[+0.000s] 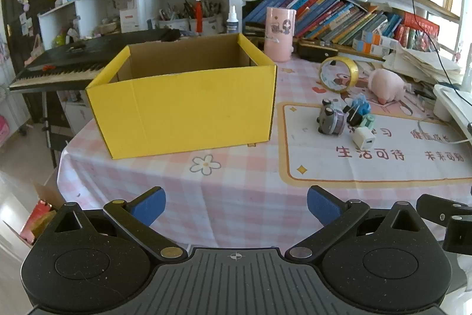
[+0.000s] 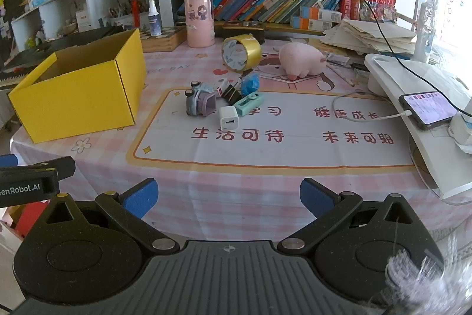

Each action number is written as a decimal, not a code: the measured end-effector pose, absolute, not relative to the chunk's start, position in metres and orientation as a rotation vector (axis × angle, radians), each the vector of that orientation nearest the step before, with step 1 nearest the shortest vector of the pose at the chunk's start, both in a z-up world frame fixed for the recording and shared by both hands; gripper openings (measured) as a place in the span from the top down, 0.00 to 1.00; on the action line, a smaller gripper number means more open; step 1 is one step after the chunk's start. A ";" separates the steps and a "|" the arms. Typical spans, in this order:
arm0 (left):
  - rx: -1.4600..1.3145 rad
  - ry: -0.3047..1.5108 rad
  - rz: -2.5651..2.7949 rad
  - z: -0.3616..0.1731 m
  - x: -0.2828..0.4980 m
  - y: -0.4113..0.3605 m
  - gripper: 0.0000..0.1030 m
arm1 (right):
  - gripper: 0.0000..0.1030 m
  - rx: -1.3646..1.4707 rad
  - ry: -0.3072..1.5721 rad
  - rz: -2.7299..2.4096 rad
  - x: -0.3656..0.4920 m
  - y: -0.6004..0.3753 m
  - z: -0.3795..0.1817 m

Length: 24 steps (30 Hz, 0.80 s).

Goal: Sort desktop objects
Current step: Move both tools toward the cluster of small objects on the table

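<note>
Both grippers, left (image 1: 236, 207) and right (image 2: 229, 198), hover spread and empty at the table's near edge. Yellow cardboard box (image 2: 79, 90) looks empty; tape roll (image 2: 241, 52), plush pig (image 2: 301, 60), toy camera (image 2: 200, 102), white charger (image 2: 228, 118) lie unsorted beside it.

Both wrist cameras look forward from low over the near edge of the desk (image 1: 236, 197) toward the bookshelves, the left one facing the yellow box (image 1: 183, 105) close ahead, the right one set further right, both sharing the box (image 2: 79, 96) and tape roll (image 2: 242, 52).
</note>
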<state>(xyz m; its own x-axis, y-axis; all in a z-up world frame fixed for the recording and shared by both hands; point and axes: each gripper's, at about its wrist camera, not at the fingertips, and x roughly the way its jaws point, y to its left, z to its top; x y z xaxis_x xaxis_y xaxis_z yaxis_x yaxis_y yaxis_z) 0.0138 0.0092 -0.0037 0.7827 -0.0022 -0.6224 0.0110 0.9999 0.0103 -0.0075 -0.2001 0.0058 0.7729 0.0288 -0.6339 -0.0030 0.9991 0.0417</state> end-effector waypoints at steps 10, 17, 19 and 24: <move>0.012 0.676 -0.014 -0.003 0.013 0.009 0.00 | 0.00 0.034 0.691 0.012 -0.008 -0.201 0.005; 0.016 0.687 -0.007 -0.004 0.014 0.008 0.00 | 0.00 0.044 0.695 0.038 -0.008 -0.202 0.006; 0.016 0.684 -0.006 -0.004 0.013 0.008 0.00 | 0.00 0.045 0.697 0.040 -0.008 -0.202 0.005; 0.012 0.685 -0.010 -0.003 0.012 0.008 0.00 | 0.00 0.046 0.697 0.037 -0.009 -0.202 0.005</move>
<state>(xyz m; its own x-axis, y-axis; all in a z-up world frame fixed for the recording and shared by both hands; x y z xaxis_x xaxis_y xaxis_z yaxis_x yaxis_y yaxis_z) 0.0122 0.0082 -0.0033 0.7742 -0.0049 -0.6329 0.0127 0.9999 0.0077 -0.0087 -0.2024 0.0046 0.7664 0.0494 -0.6405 -0.0184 0.9983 0.0550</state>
